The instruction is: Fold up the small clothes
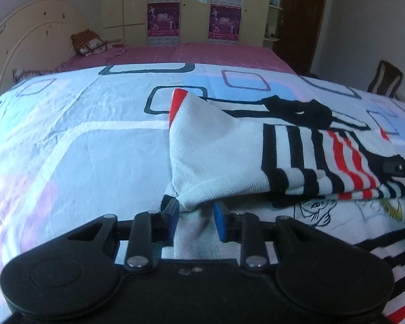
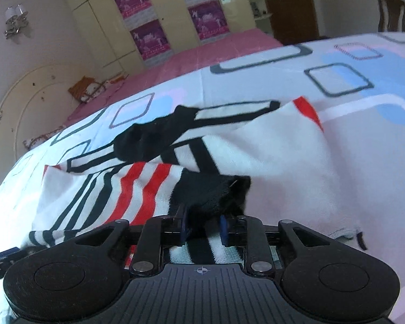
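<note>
A small white top [image 1: 216, 148] with black and red stripes and black trim lies partly folded over itself on the patterned bed cover [image 1: 81, 140]. A cartoon print [image 1: 316, 210] shows on the layer underneath. My left gripper [image 1: 195, 213] is shut on a bunched white corner of the top, which is raised off the cover. In the right wrist view the same top [image 2: 270, 156] spreads ahead, and my right gripper [image 2: 203, 226] is shut on its black edge [image 2: 218, 191]. A dark part at the right edge of the left view [image 1: 399, 166] looks like the right gripper's tip.
The pale cover with rectangle outlines [image 2: 337, 81] lies over a pink sheet [image 1: 202, 54]. At the far left stand a cream headboard [image 1: 21, 46] and an orange pillow [image 1: 89, 41]. A wardrobe with pink posters [image 1: 224, 21], a dark door [image 1: 299, 19] and a wooden chair [image 2: 392, 16] stand behind.
</note>
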Available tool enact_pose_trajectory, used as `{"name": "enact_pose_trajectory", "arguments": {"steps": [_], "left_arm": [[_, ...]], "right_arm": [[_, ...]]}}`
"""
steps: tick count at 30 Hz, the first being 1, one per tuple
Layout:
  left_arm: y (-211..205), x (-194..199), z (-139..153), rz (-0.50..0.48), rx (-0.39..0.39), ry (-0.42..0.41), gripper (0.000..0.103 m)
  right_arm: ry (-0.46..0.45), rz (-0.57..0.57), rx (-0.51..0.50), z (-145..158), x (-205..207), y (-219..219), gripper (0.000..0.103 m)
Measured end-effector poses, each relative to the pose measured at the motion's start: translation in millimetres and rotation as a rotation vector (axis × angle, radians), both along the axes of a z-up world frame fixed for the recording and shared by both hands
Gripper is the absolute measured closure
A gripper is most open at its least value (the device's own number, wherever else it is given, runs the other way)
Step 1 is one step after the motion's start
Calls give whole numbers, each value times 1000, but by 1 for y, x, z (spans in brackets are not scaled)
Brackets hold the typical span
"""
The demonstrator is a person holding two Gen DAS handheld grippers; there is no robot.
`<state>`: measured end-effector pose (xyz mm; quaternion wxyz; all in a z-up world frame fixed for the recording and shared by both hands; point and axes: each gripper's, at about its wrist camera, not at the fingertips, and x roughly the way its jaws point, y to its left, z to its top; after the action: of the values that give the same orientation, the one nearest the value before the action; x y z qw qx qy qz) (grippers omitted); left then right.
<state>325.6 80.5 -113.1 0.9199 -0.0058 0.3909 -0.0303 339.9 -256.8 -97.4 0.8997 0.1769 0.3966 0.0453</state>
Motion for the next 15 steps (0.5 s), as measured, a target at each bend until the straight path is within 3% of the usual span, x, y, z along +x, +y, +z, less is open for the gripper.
{"name": "enact_pose_trajectory", "arguments": {"steps": [4,6,8,11,14,15], "left_arm": [[0,-1,6,11,-13,-10,79],[-1,-2,10,12,-24,-17,79],[-1,-4,15,17,-39,-21,79],[1,-5,23,38,-65,-30,76],[2,-3,31,52,-81,-39,75],[1,-3,32,51,-83,-41,75]], "right_arm": [[-50,47,-82,10,-5,8,96],[-13,62,-135,3,-3,10,96],[39,69,-118,-6,-2,6,95],[22,38,-84,-1,-9,-3,95],[0,11,-58,8,-12,-12,79],[-11,5,-59,12,-13,-15,65]]}}
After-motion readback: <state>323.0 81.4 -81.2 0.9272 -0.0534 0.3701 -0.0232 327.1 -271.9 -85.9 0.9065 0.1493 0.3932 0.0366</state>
